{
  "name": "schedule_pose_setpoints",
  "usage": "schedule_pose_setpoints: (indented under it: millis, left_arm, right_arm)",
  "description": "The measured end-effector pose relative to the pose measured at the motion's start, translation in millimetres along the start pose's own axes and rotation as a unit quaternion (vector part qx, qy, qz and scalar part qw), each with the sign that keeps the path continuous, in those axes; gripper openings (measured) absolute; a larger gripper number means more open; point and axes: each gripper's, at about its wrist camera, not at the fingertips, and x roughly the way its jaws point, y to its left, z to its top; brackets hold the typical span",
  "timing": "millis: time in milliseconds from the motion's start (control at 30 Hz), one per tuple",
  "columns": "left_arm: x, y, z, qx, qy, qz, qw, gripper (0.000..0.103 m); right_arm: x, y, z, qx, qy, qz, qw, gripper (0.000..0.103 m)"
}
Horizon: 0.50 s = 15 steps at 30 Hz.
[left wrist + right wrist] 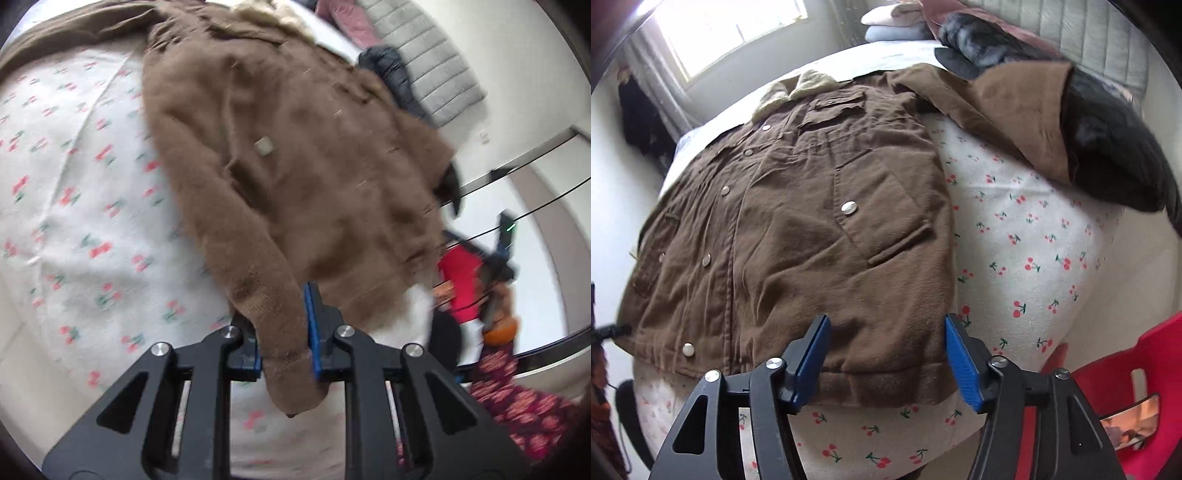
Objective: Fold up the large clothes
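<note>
- The brown jacket (pixel 798 221) is lying front-up on the bed sheet (pixel 1027 236), a white sheet printed with small cherries; its pale fleece collar (pixel 783 92) is pointing toward the far end of the bed, and its hem is sitting nearest the right wrist camera.
- The left gripper (pixel 284 332) is clenching the cuff of the jacket's sleeve (pixel 258 266); the cuff is hanging down between the blue pads (pixel 312 332), and the sleeve is stretching from there across the jacket's body.
- The right gripper (pixel 884 354) is hovering over the jacket's hem with its jaws spread wide, grasping nothing; whether the fingers are touching the cloth is unclear.
- The jacket's other sleeve (pixel 1008 107) is lying out to the side across the sheet; its end is resting against a black padded coat (pixel 1115 147).
- A grey quilted headboard (pixel 436 62) is standing at the far end of the bed; folded pale clothes (pixel 897 26) are sitting near it.
- A red chair (pixel 1137 376) is standing just beside the bed; a window (pixel 731 29) is glowing behind the collar.
</note>
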Motion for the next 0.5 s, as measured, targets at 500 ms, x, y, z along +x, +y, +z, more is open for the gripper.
schedule_pose_setpoints:
  millis: [500]
  left_arm:
    - [-32, -81, 84, 0.001, -0.112, -0.034, 0.9931, 0.02]
  right_arm:
    - [-55, 157, -27, -0.211, -0.054, 0.207, 0.954, 0.064]
